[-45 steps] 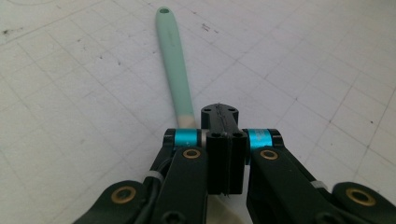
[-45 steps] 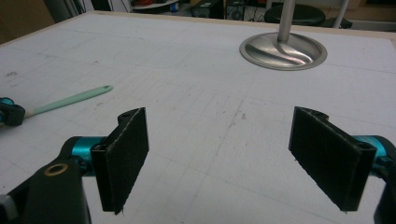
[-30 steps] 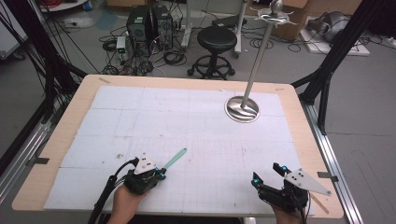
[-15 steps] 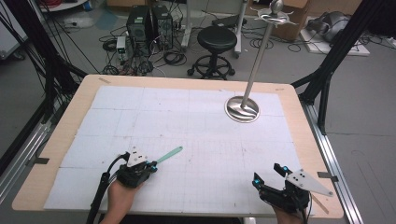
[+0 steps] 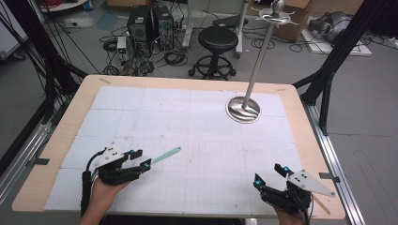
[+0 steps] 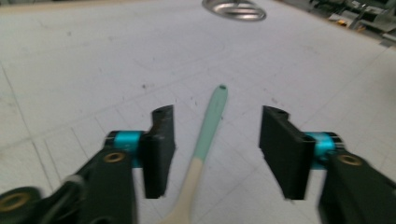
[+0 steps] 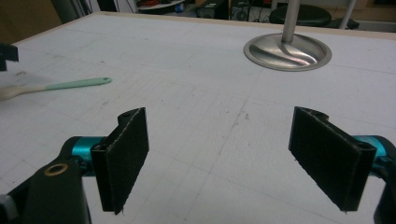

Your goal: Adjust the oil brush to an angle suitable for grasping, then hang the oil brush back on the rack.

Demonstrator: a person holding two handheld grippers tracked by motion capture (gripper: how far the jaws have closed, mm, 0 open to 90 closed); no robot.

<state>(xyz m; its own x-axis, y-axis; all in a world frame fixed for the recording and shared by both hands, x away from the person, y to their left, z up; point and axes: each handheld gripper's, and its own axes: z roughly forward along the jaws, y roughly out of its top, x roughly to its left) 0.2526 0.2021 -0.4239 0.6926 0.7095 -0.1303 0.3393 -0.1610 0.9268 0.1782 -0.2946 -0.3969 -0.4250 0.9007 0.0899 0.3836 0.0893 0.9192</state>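
A slim utensil (image 5: 165, 154) with a mint-green handle and a cream end lies flat on the white mat at the front left. In the left gripper view the utensil (image 6: 210, 121) runs between the jaws without touching either. Its green tip points away toward the metal stand. My left gripper (image 5: 141, 159) is open around its cream end. At the front right, my right gripper (image 5: 268, 174) hovers open with nothing between its jaws. The right gripper view has the utensil (image 7: 77, 84) far off to the left.
A metal stand with a round base (image 5: 243, 109) and a tall pole rises at the back right of the table (image 5: 70, 126). The stand's base (image 7: 287, 51) lies ahead of the right gripper. A stool and cables are on the floor beyond.
My left gripper has drawn back to the left along the utensil, so more of the green handle shows. The right gripper has stayed put.
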